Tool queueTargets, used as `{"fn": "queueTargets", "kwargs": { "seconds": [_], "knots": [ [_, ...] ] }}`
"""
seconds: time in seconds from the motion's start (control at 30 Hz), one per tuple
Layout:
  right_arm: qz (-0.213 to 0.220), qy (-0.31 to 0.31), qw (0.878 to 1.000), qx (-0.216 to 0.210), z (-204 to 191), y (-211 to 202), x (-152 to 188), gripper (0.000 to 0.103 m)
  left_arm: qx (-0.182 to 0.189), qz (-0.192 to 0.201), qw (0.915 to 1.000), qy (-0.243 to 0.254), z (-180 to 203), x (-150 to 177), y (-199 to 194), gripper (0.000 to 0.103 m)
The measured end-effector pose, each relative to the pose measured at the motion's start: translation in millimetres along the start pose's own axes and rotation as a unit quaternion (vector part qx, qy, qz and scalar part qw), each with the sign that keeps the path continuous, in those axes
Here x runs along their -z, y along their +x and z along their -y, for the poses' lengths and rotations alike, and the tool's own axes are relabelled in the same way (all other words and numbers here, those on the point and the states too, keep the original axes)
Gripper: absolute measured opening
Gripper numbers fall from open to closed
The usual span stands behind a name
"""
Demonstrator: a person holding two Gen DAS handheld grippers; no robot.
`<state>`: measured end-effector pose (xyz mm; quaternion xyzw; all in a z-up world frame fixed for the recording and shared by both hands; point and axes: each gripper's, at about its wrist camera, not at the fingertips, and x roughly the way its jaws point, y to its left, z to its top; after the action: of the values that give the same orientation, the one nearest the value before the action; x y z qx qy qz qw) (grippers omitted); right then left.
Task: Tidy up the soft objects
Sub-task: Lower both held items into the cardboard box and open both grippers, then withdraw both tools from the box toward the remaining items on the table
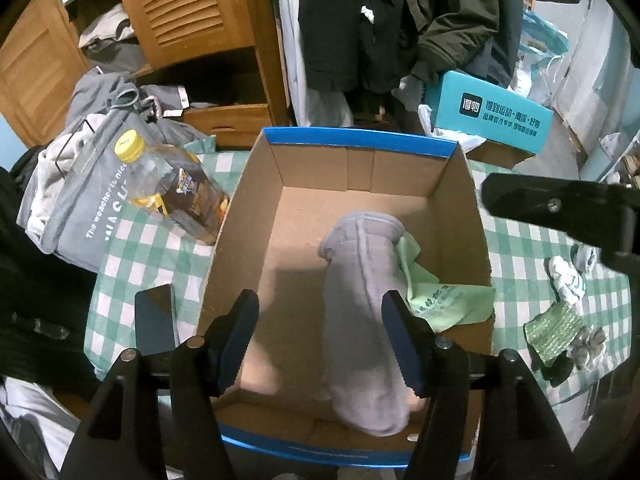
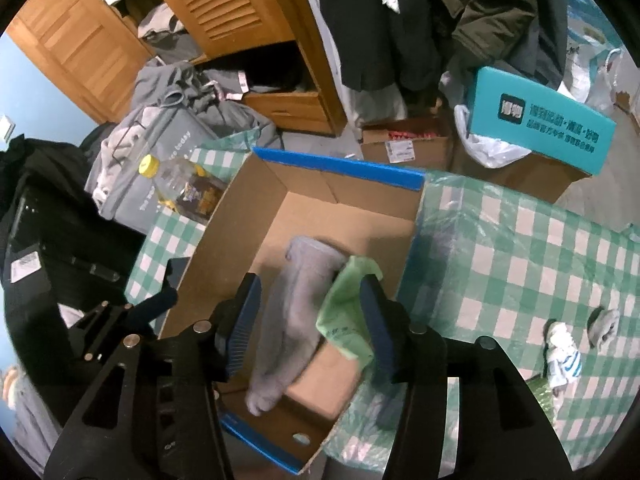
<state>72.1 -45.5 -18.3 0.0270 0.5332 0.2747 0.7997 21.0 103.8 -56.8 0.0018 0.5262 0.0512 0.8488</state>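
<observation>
The cardboard box holds a grey sock and green cloth.

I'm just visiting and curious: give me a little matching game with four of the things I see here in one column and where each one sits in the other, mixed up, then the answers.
Things:
1. grey sock
2. green cloth
3. bottle with yellow cap
4. white striped sock

Places:
A. on the checked tablecloth, right of the cardboard box
B. lying along the box floor
C. draped over the box's right wall
D. on its side, left of the box, against a grey bag

Pairs: 1-B, 2-C, 3-D, 4-A
</observation>
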Motion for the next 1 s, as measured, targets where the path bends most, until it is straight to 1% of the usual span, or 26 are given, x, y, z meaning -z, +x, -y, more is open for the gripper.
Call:
{"fn": "queueTargets", "kwargs": {
  "seconds": [0.2, 0.27, 0.33, 0.6, 0.77, 1.0],
  "knots": [
    [0.007, -0.009, 0.999, 0.030, 16.0, -13.9, 6.2, 0.052, 0.009, 0.002, 1.0000, 0.000, 8.9, -2.2, -4.0, 0.066],
    [0.007, -0.008, 0.999, 0.042, 24.2, -16.8, 9.6, 0.052, 0.013, 0.003, 0.9999, 0.003, 14.9, -3.1, -5.5, 0.070],
    [0.004, -0.005, 0.999, 0.051, 32.7, -19.9, 13.4, 0.053, 0.018, 0.007, 0.9998, 0.007, 22.3, -4.4, -7.5, 0.072],
    [0.001, 0.001, 0.996, 0.091, 73.9, -36.7, 32.4, 0.053, 0.033, 0.005, 0.9990, 0.031, 58.4, -7.8, -9.5, 0.073],
    [0.002, 0.021, 0.994, 0.109, 104.9, -50.0, 45.0, 0.053, 0.036, 0.002, 0.9980, 0.052, 83.0, -6.4, -8.9, 0.076],
    [0.005, 0.062, 0.990, 0.128, 156.8, -71.2, 63.6, 0.053, 0.043, -0.005, 0.9959, 0.080, 115.7, -2.9, -7.8, 0.076]
  ]
}}
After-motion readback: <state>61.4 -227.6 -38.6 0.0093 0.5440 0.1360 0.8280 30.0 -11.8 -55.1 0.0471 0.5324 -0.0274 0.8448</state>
